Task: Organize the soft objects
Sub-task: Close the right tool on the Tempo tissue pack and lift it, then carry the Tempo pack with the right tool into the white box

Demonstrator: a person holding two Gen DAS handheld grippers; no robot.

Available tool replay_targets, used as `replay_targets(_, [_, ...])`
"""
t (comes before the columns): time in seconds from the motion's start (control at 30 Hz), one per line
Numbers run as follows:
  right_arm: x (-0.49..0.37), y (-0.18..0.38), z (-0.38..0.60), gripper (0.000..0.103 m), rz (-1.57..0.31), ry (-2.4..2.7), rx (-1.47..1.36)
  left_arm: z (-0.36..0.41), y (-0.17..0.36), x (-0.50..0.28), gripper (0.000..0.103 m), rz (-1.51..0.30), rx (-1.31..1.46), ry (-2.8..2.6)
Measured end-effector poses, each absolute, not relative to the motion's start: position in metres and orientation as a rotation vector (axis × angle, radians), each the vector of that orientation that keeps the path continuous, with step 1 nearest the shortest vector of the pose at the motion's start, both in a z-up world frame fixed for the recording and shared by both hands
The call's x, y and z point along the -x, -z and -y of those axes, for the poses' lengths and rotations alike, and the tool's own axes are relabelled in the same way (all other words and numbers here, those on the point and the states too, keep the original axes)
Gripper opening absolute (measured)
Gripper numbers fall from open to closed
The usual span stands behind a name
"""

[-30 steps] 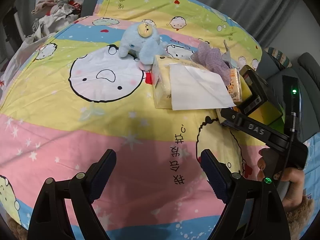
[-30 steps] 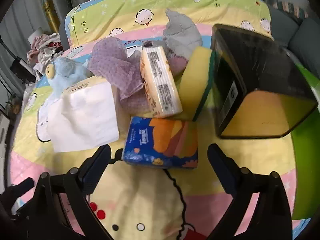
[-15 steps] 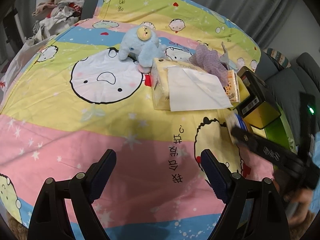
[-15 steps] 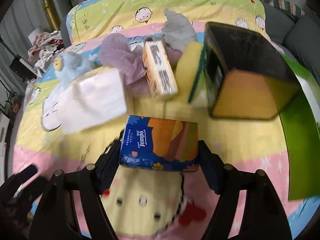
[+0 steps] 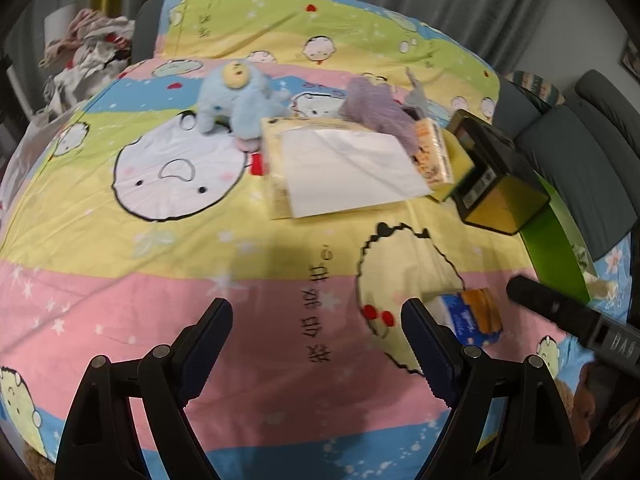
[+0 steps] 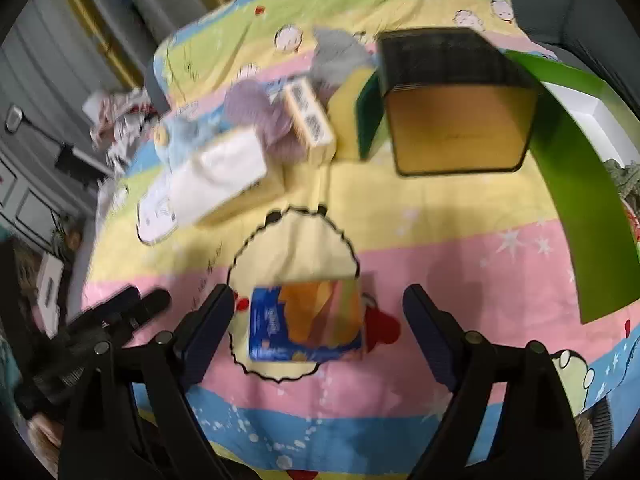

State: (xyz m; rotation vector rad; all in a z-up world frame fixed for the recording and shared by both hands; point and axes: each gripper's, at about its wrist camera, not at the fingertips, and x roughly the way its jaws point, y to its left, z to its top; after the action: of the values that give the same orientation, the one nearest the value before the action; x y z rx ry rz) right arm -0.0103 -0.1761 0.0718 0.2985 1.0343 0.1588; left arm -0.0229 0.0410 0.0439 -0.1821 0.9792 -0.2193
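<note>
Left gripper (image 5: pixel 316 332): pointed steeply down, its jaws wide apart with nothing between them.
Left fingers (image 5: pixel 208 340): black, with dark blue ribbed pads facing each other.
Right gripper (image 6: pixel 318 328): tilted steeply down too, its jaws opening; a thing lay between them, but neither pad pressed on it.
Right fingers (image 6: pixel 430 332): one stood well clear of that thing, the other just beside it.
Right hand (image 5: pixel 588 390): only a small part showed, low under the gripper's black body.
</note>
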Motion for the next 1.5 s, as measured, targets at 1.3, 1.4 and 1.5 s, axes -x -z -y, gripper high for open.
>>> replay_targets(1.3, [0.01, -0.146, 0.358, 0.051, -0.653, 0.064, -0.647, 0.211, -0.131, -0.027, 0.041, -0.748, 0.077, 0.901])
replay_targets(1.4, [0.018, -0.147, 0.384, 0.052, -0.603, 0.125, -0.69, 0.236, -0.131, -0.033, 0.041, -0.745, 0.08, 0.963])
replay_targets(1.5, [0.025, -0.141, 0.403, 0.052, -0.583, 0.183, -0.718, 0.256, -0.121, -0.039, 0.041, -0.775, 0.08, 1.006])
